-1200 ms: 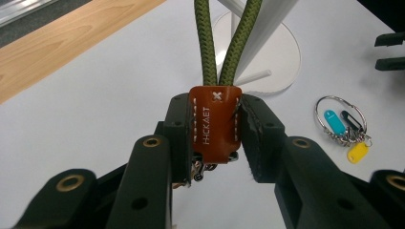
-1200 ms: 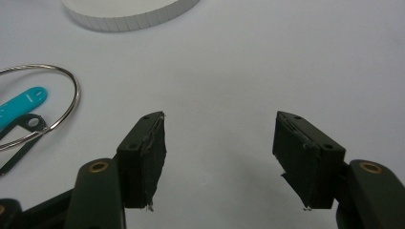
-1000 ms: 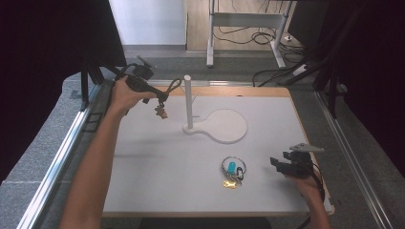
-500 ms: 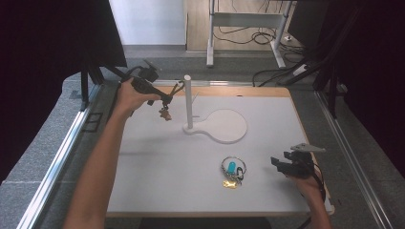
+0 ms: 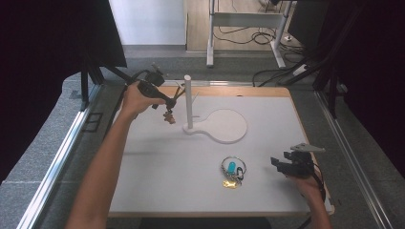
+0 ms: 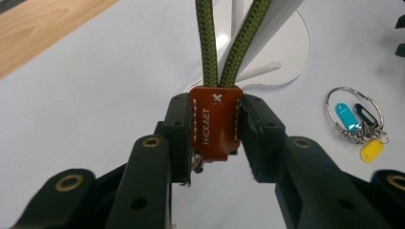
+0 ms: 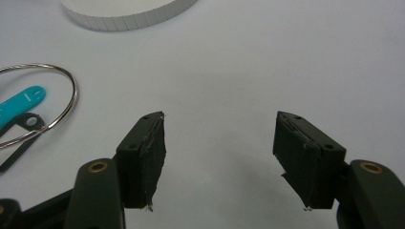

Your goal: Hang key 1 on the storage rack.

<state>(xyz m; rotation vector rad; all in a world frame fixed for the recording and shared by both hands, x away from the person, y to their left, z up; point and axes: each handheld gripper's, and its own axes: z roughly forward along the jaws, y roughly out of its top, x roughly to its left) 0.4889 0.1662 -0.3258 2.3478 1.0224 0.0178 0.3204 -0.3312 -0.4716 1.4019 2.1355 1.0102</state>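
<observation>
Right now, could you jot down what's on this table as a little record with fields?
held thing: brown leather keychain with green cord loop
left gripper: jaws shut on the leather tab, beside the post
stand: white post on a round base
right gripper: jaws open, nothing between them
lying loose: key ring with teal, black and yellow tags

Lab – black curtains (image 5: 52, 38), white test board (image 5: 191, 162), floor cables (image 5: 243, 33)

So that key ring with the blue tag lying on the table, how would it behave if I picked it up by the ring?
The key ring would probably dangle and swing: its blue tag, black tag and yellow tag hang from a loose chain. The wire ring looks thin, so likely light but slippery between flat tongs. Pushed, it would probably slide rather than roll, since it lies flat.
</observation>
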